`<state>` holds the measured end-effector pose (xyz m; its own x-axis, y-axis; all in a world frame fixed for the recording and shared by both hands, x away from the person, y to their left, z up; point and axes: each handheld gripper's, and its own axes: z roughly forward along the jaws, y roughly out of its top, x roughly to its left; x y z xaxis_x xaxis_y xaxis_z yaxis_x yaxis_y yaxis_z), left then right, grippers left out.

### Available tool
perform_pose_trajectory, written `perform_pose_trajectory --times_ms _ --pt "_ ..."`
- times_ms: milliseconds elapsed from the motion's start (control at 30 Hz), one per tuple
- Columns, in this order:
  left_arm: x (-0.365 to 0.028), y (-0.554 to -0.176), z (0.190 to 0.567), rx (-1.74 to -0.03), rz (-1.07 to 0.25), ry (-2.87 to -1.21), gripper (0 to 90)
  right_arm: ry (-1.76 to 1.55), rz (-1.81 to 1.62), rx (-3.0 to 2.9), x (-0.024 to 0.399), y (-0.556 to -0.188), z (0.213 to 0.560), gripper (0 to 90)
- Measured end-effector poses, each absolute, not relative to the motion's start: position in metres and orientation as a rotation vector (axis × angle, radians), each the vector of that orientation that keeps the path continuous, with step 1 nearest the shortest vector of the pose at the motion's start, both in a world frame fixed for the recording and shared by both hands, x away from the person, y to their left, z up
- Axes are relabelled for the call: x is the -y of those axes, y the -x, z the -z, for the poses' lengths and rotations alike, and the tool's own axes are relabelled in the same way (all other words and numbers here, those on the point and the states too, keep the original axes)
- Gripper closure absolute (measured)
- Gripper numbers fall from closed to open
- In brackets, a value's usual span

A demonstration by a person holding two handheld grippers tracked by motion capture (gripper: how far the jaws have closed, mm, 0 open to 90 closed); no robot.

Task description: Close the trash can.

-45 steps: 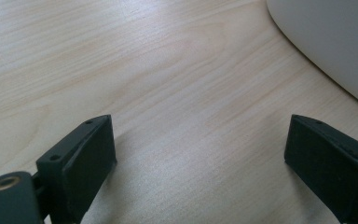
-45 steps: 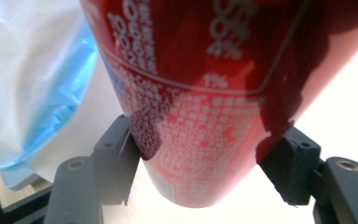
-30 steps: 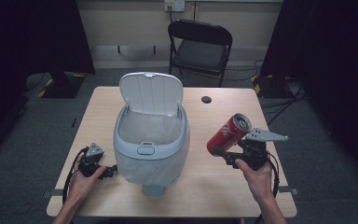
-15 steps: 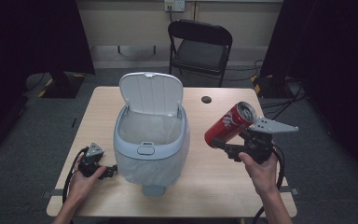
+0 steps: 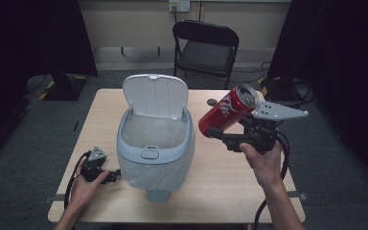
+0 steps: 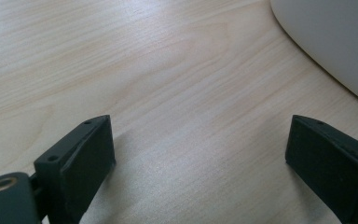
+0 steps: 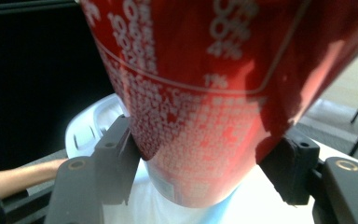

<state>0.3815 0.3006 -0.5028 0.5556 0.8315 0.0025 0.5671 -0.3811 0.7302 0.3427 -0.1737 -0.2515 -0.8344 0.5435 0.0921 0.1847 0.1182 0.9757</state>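
Compared to a second ago the right gripper [image 5: 220, 132] has lifted the red soda can [image 5: 227, 113] higher off the light wooden table [image 5: 220, 182] and closer to the open grey-blue trash bin [image 5: 155, 143], jaws clamped on the can's sides with it tilted in the air just right of the bin. Left gripper [image 5: 116, 173] sits on the tabletop beside the bin's base, jaws wide with nothing between them. Room's dark, grey carpet, black folding chair [image 5: 206, 45] behind the table.
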Motion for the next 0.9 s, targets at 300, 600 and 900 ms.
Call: perform_pose_trajectory --times_ms 300,600,900 --pt "-0.301 -0.381 0.503 -1.119 -0.488 -2.095 7.5 -0.602 -1.826 -2.151 0.134 -0.354 0.232 34.1" --pt "-0.301 -0.381 0.503 -1.119 -0.489 -2.095 7.5 -0.529 -1.799 -2.246 0.089 -0.371 0.236 33.5" --pt "-0.301 -0.381 0.503 -1.117 -0.487 -2.099 7.6 -0.549 -1.68 -2.335 0.06 -0.386 0.255 33.1"
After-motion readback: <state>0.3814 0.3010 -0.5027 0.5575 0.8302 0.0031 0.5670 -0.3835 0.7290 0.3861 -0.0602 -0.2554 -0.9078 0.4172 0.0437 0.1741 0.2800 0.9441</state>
